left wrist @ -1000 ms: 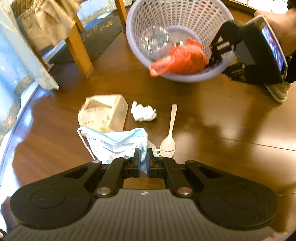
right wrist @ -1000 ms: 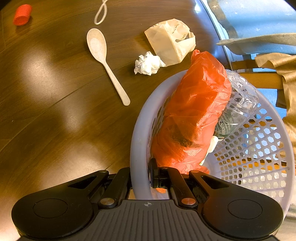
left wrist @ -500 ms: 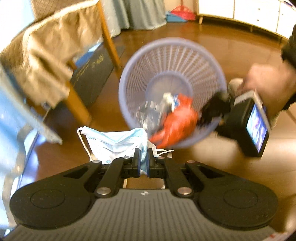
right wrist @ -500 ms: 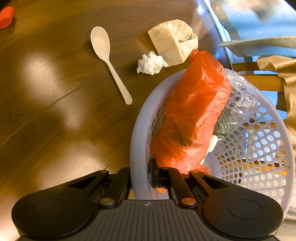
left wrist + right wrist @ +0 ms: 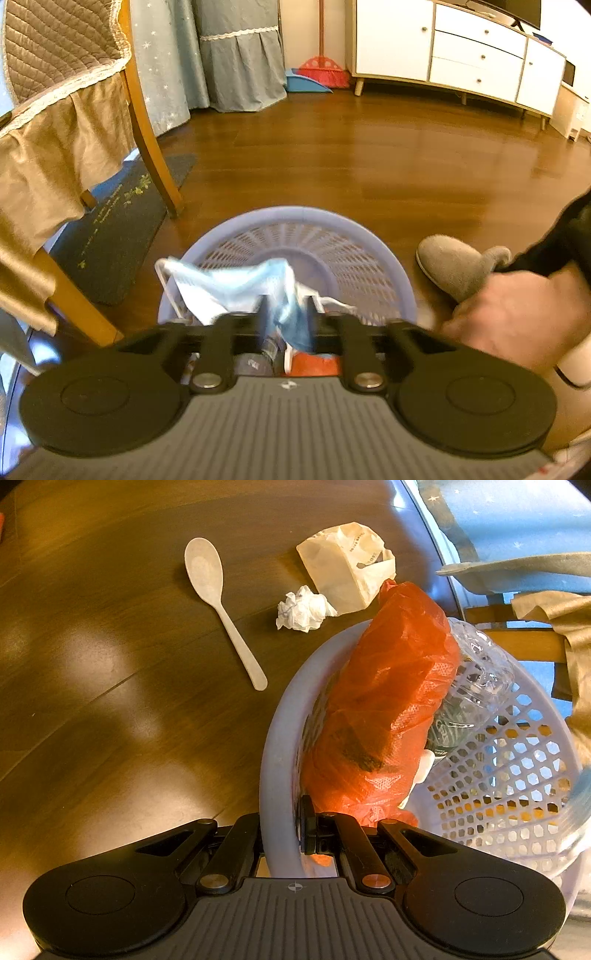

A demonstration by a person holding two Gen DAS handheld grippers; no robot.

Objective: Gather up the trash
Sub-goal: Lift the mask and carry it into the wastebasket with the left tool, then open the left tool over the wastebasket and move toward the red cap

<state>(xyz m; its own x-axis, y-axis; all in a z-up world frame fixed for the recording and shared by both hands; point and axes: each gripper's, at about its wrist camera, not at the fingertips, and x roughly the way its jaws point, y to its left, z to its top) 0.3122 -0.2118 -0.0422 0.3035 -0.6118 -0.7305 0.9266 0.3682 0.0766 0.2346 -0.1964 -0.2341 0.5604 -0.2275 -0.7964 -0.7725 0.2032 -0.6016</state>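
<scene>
In the left wrist view a blue face mask [image 5: 229, 284] hangs blurred over the lavender basket [image 5: 369, 251]. It sits between the fingers of my left gripper [image 5: 287, 321], which stand apart, open. My right gripper [image 5: 280, 830] is shut on the basket's rim [image 5: 275, 760] and holds it tilted at the table edge. Inside the basket lie a red plastic bag [image 5: 384, 709] and a clear bottle [image 5: 476, 672]. On the table are a pale spoon [image 5: 218, 602], a crumpled tissue [image 5: 303, 609] and a crumpled paper bag [image 5: 347, 565].
A wooden chair [image 5: 147, 122] with a beige cover stands to the left of the basket, above a dark mat [image 5: 122, 221]. The person's hand [image 5: 517, 314] and a grey slipper [image 5: 454, 266] are on the right. A white cabinet [image 5: 461, 48] lines the far wall.
My left gripper has carried the mask from the table to above the basket, and its fingers have spread apart. The right gripper has kept its hold on the rim, with the basket barely moved.
</scene>
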